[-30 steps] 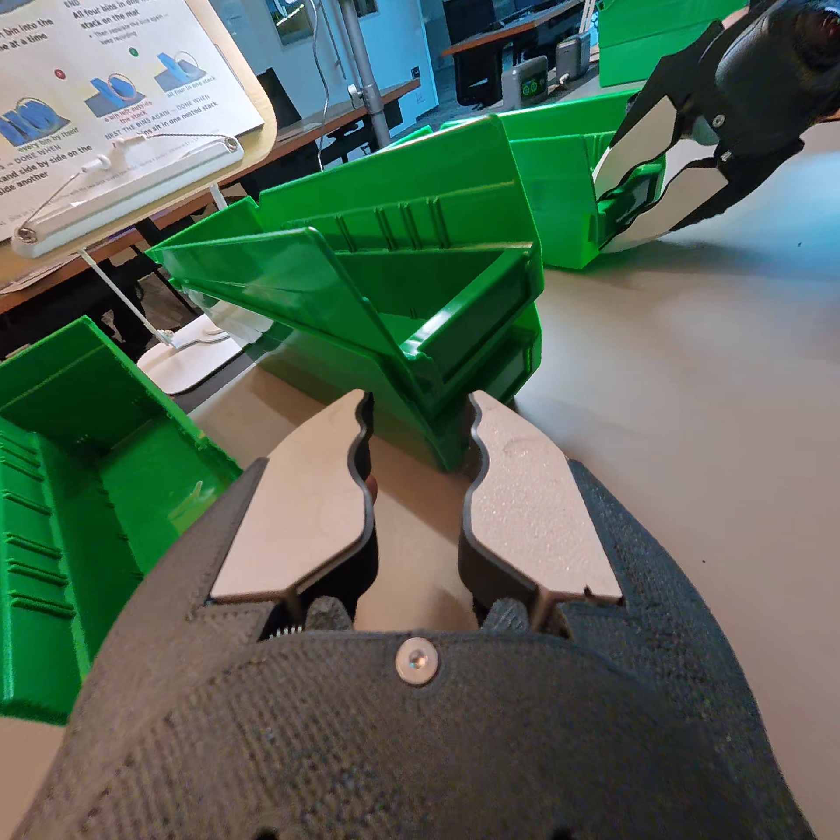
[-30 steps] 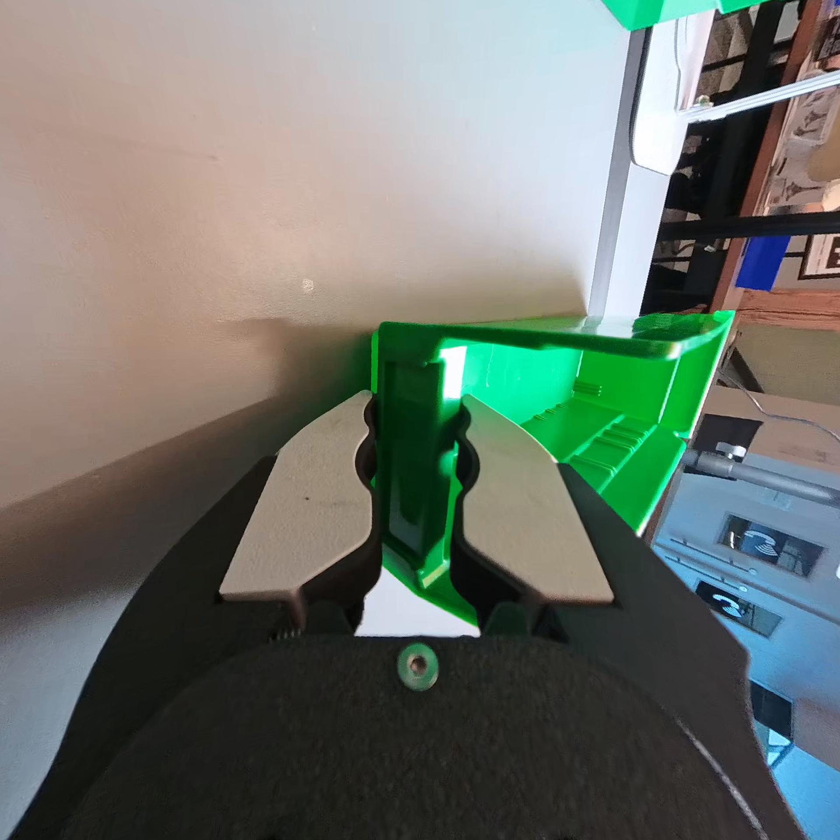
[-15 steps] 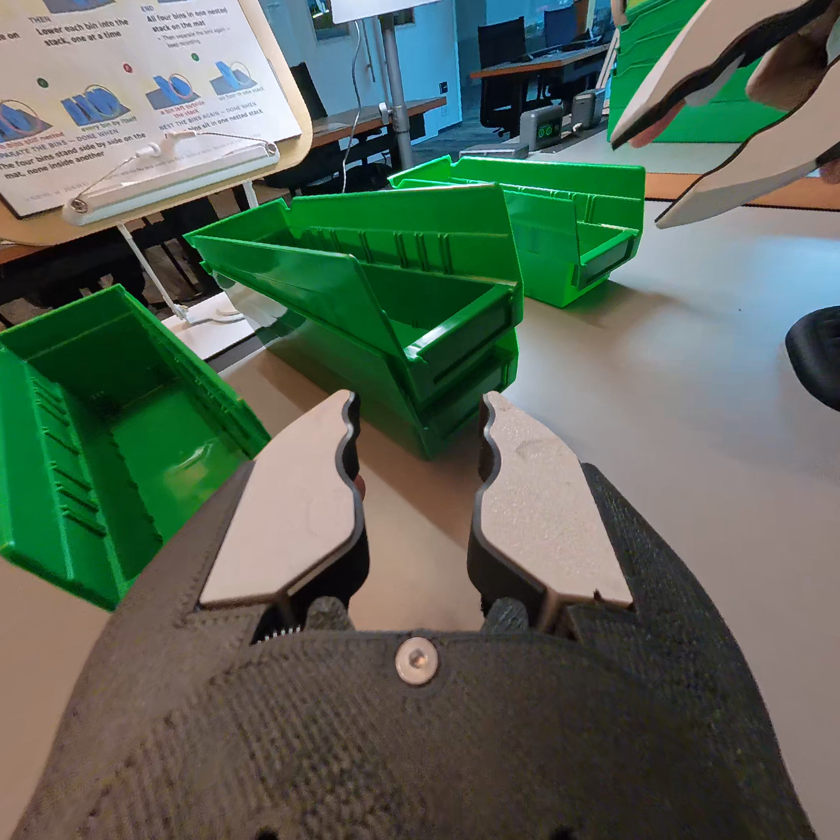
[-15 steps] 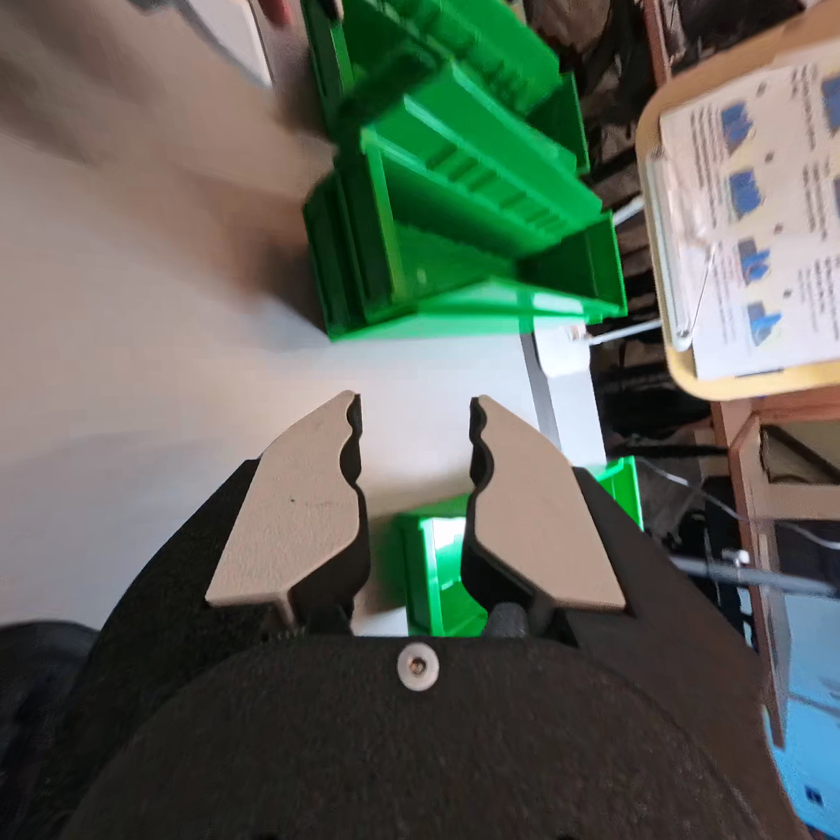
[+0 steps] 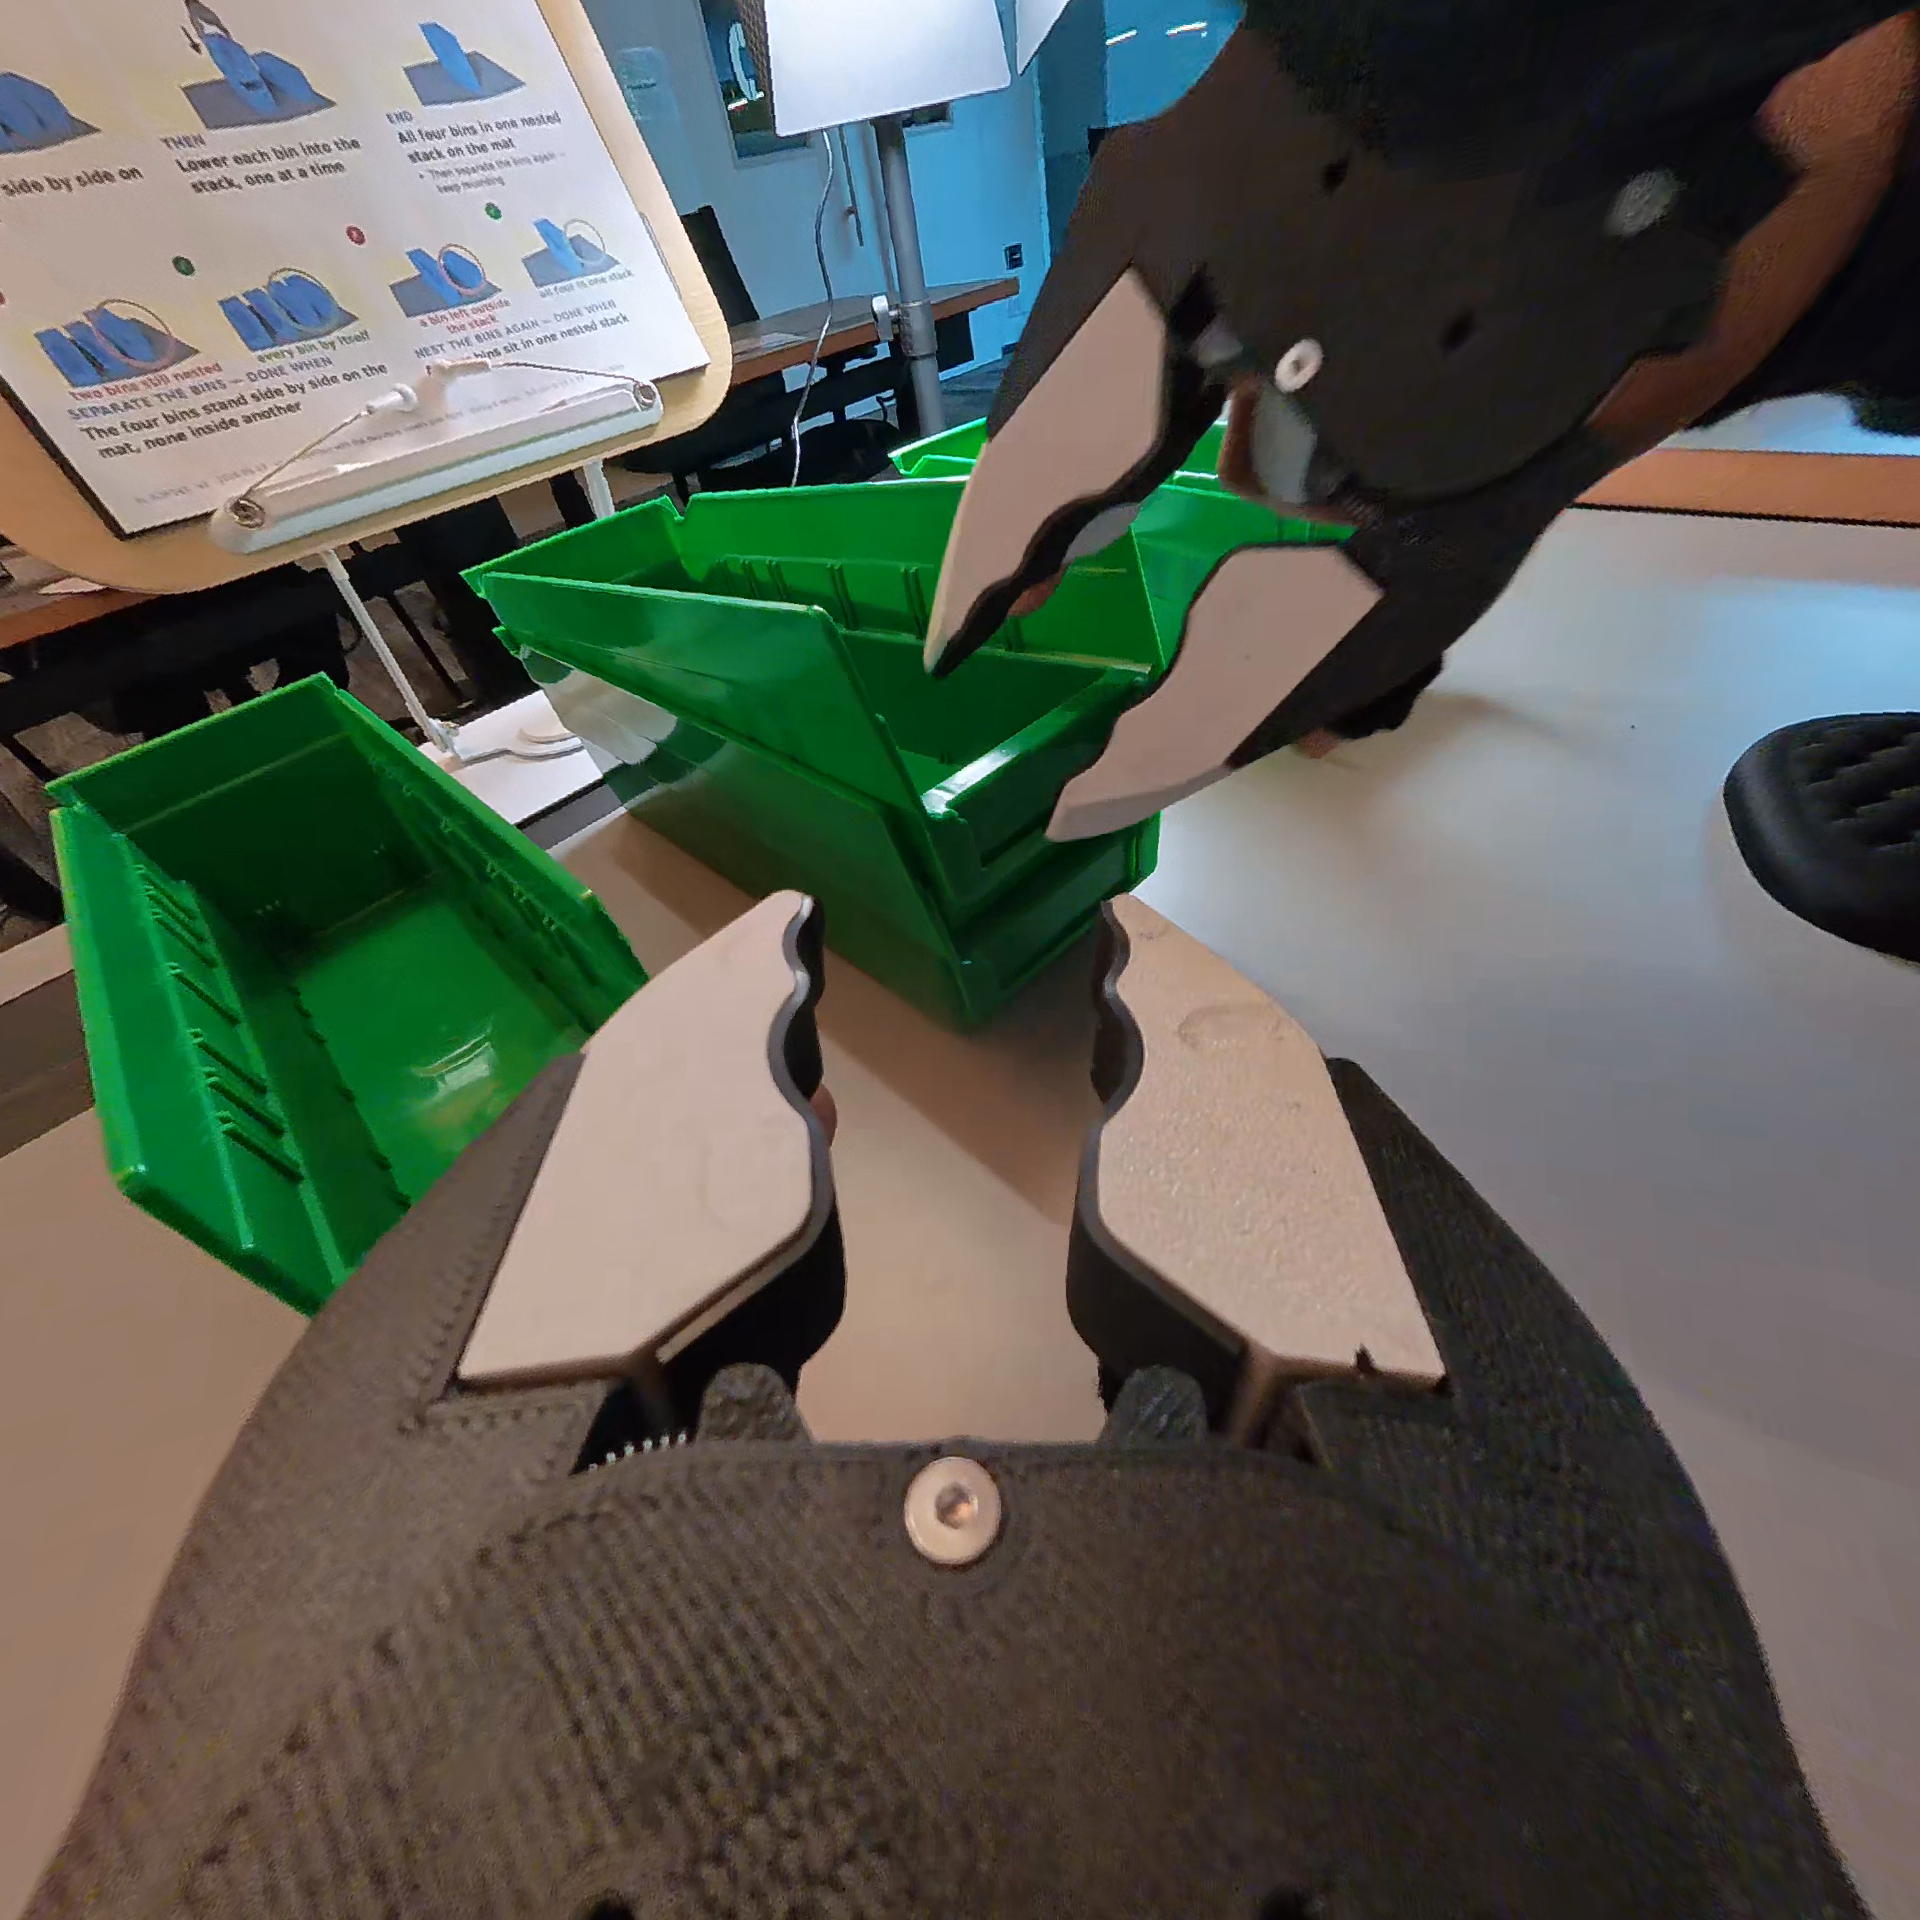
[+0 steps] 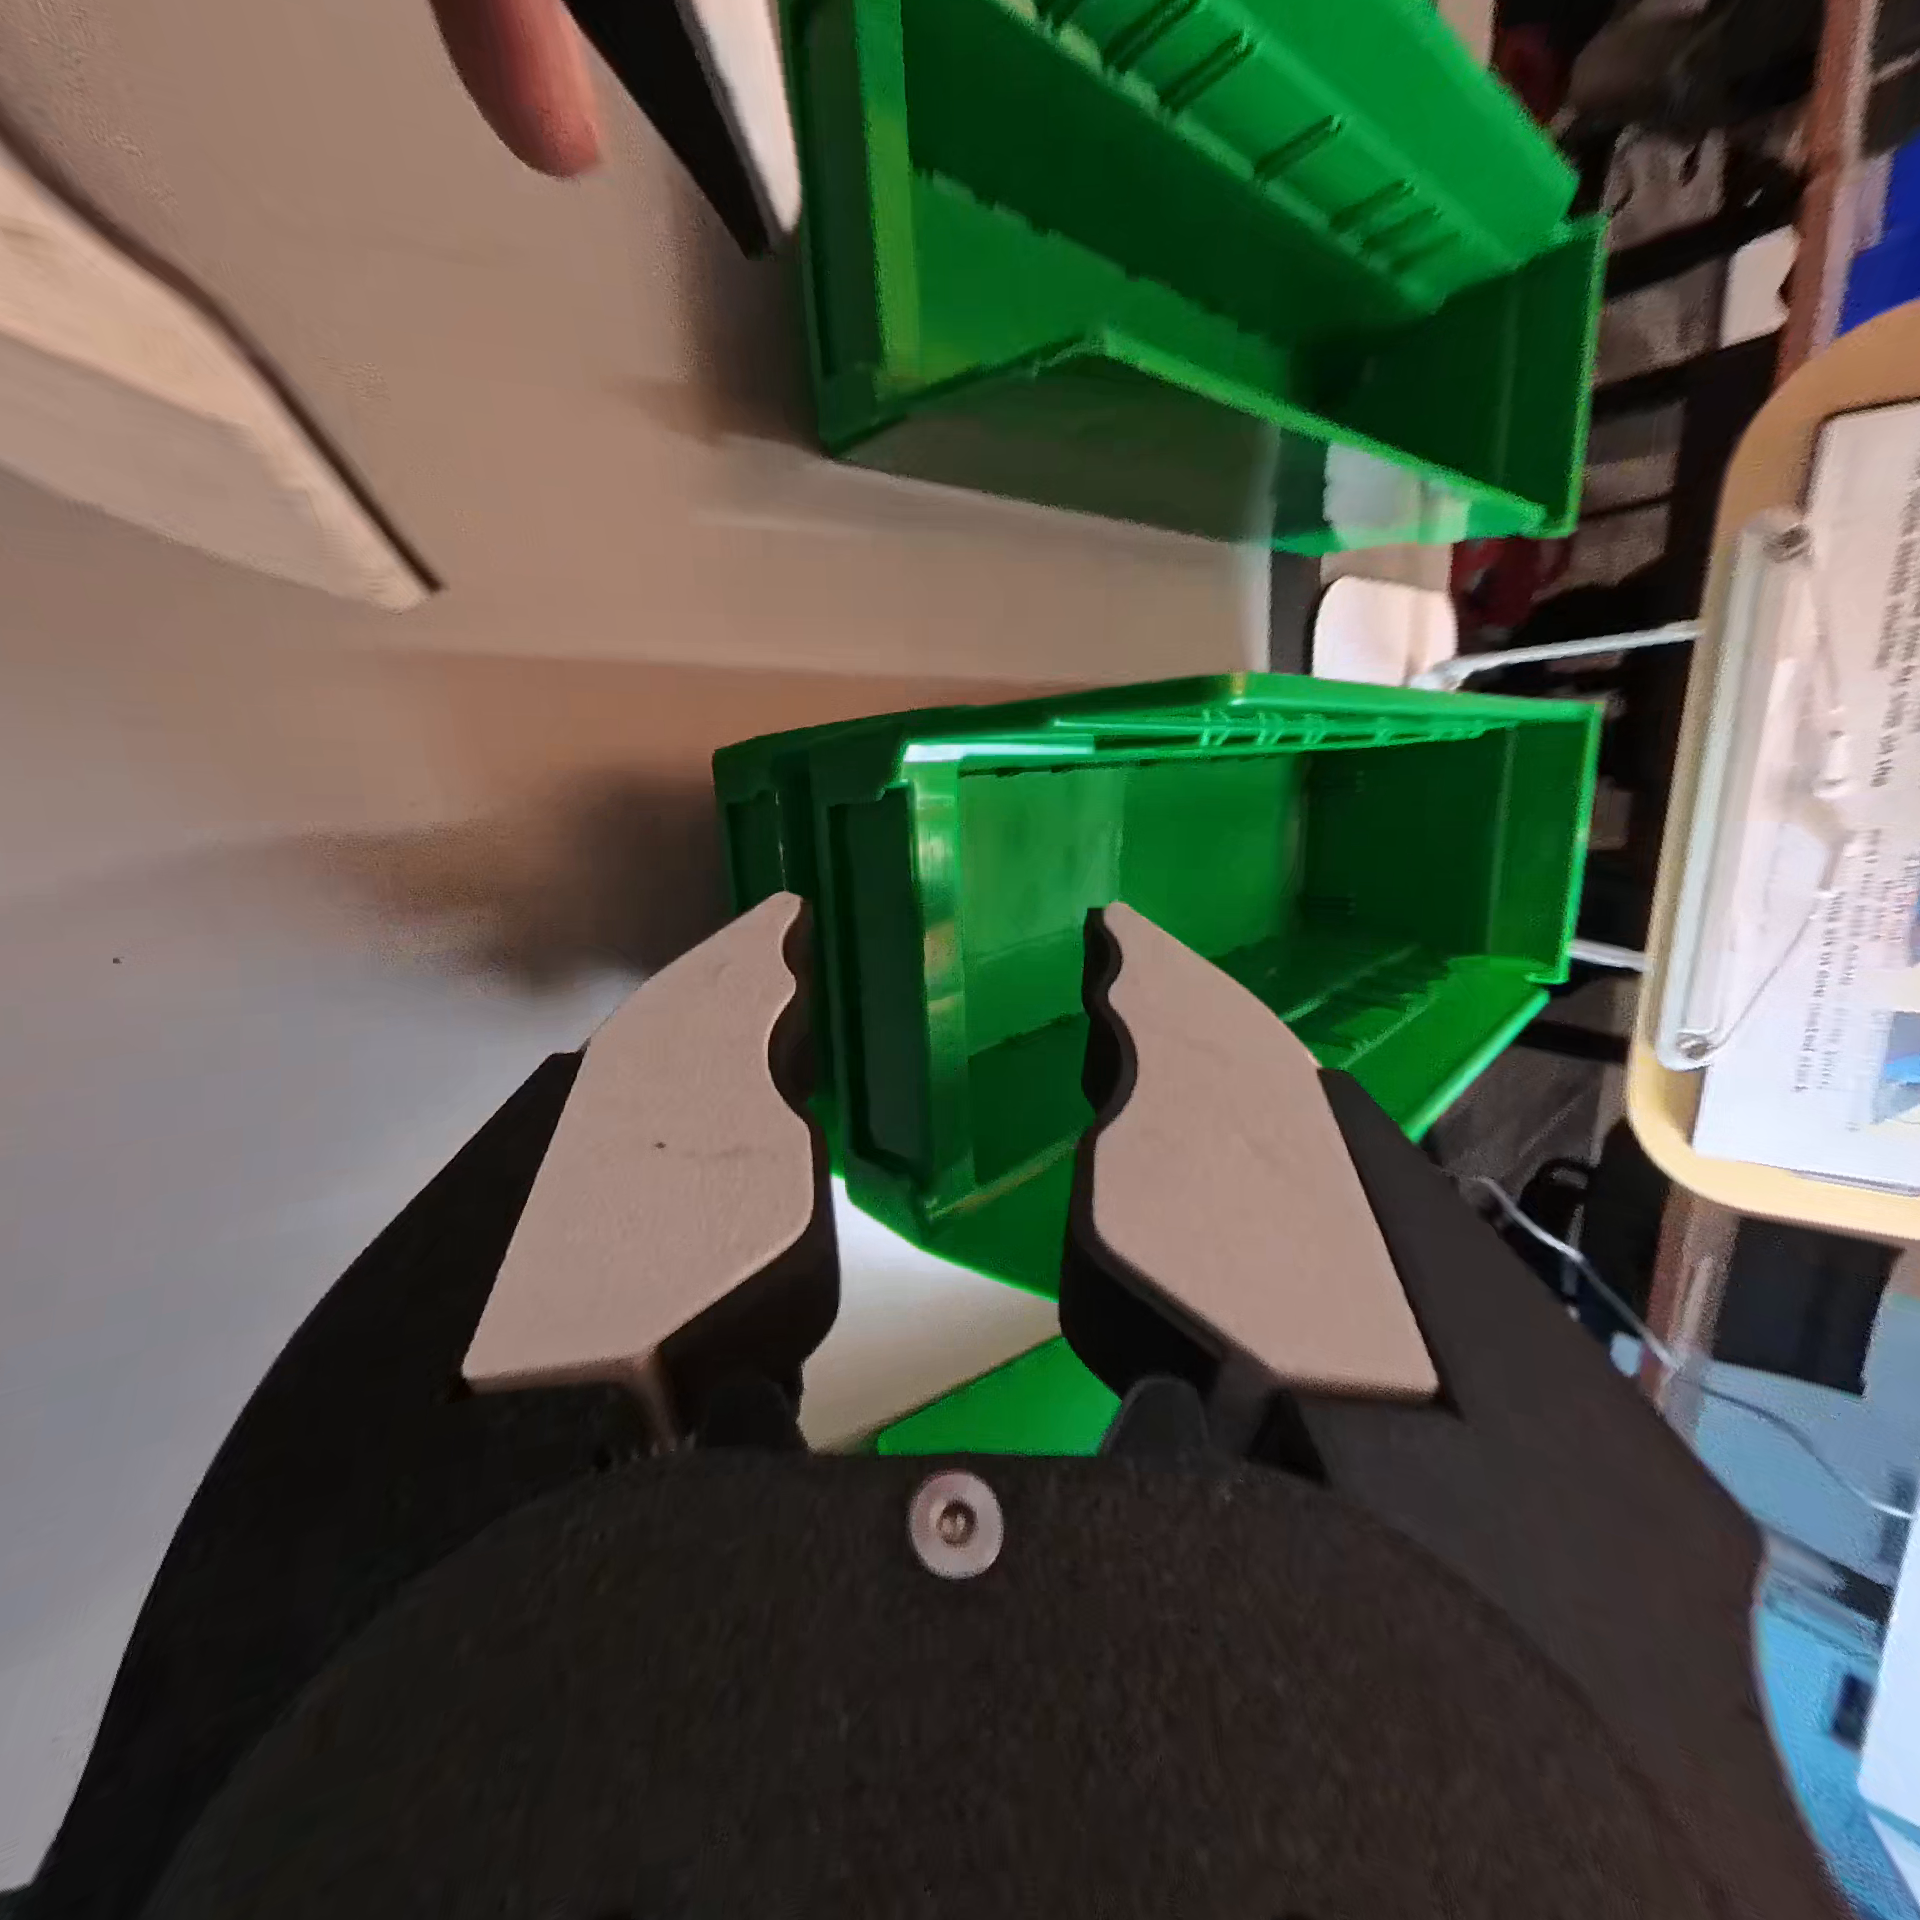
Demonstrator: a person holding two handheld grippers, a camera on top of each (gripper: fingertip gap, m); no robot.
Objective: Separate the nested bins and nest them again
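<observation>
Two green bins are nested in a stack (image 5: 831, 748) at the table's middle, the upper one tilted up at the back. A single green bin (image 5: 312, 987) stands left of it, and another (image 5: 1174, 520) stands behind, mostly hidden. My right gripper (image 5: 997, 743) is open and its jaws straddle the front lip of the stack's upper bin; in the right wrist view (image 6: 940, 914) the lip (image 6: 914, 987) sits between the fingers without being squeezed. My left gripper (image 5: 951, 935) is open and empty, just short of the stack's front corner.
A clipboard with an instruction sheet (image 5: 312, 260) stands on a stand behind the bins at the table's far edge. A black meshed object (image 5: 1829, 821) lies at the right. The grey table (image 5: 1507, 1091) spreads to the right. A fingertip (image 6: 540, 94) shows by the left gripper. One gripper's finger ends stand about 9 centimetres off the other's.
My right gripper let go of the back bin, opened, and swung over to the front lip of the nested stack. My left gripper stayed open and drew back slightly.
</observation>
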